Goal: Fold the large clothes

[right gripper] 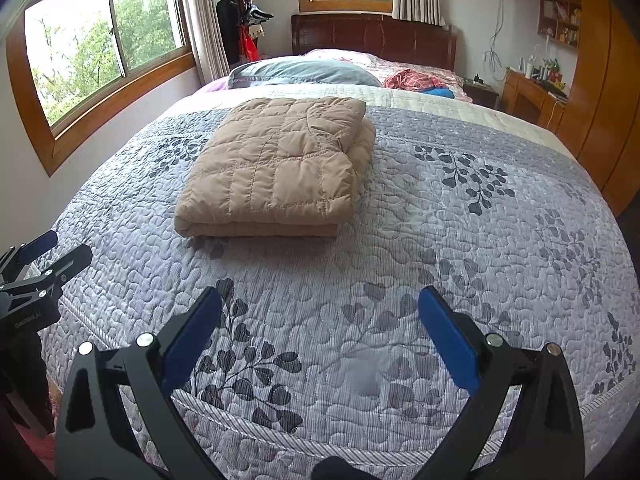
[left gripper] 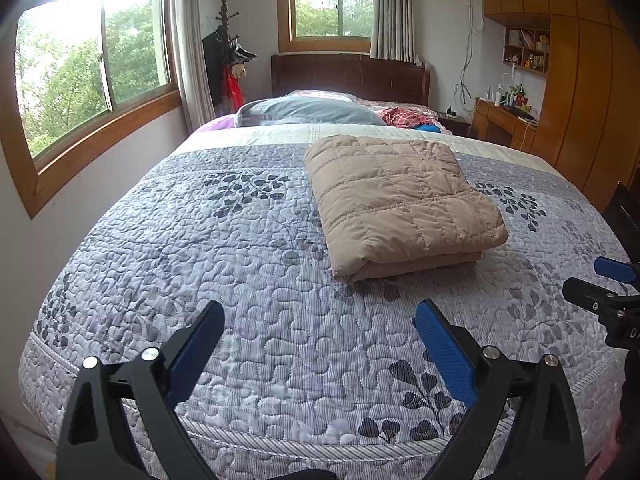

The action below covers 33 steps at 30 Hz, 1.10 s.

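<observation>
The left gripper point(left gripper: 320, 316) has its blue-padded fingers point(left gripper: 444, 348) spread wide, grasping nothing, poised above the near edge of the bed. The right gripper point(right gripper: 320, 304) is likewise released, its blue pads point(right gripper: 448, 340) wide apart over the same near edge, empty. Each gripper shows at the margin of the other's view, side by side and apart.

Beyond them, the tan quilted jacket point(left gripper: 400, 200) lies folded into a thick rectangular bundle on the middle of the bed, its stacked layers facing the near edge, well apart from both grippers.

It rests on a grey quilted bedspread point(left gripper: 240, 260) stitched with pebble shapes and printed with dark leaf sprigs, with a cream band toward the head. Past that band sit a blue-grey pillow point(left gripper: 304, 110) and a red patterned cloth point(left gripper: 402, 117), before a dark wooden headboard point(left gripper: 348, 76). A wood-framed window point(left gripper: 96, 64) fills the left wall, a coat stand point(left gripper: 228, 48) occupies the corner, and a wooden wardrobe point(left gripper: 576, 80) and desk point(left gripper: 500, 120) line the right.
</observation>
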Each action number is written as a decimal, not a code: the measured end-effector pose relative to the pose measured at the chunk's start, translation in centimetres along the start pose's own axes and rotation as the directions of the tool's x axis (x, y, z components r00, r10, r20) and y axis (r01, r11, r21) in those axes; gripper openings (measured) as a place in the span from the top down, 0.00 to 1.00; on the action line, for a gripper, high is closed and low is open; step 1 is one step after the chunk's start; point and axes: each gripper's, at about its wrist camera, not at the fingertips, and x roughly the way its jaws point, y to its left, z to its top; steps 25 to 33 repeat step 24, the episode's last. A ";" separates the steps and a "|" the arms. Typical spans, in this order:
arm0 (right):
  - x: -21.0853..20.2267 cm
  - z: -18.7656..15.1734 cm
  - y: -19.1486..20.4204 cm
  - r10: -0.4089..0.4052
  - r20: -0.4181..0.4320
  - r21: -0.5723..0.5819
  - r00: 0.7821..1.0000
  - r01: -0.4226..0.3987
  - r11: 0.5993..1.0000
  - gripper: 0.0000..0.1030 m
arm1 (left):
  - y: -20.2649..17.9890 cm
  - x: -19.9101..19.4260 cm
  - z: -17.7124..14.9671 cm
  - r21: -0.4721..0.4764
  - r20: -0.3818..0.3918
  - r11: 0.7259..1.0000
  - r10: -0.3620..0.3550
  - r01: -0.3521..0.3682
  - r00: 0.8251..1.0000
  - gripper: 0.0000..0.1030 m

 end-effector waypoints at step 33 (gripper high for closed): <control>0.5 0.1 -0.1 0.008 -0.010 0.001 1.000 -0.008 1.000 0.05 | 0.2 0.3 0.1 0.008 0.002 1.000 -0.007 0.007 1.000 0.06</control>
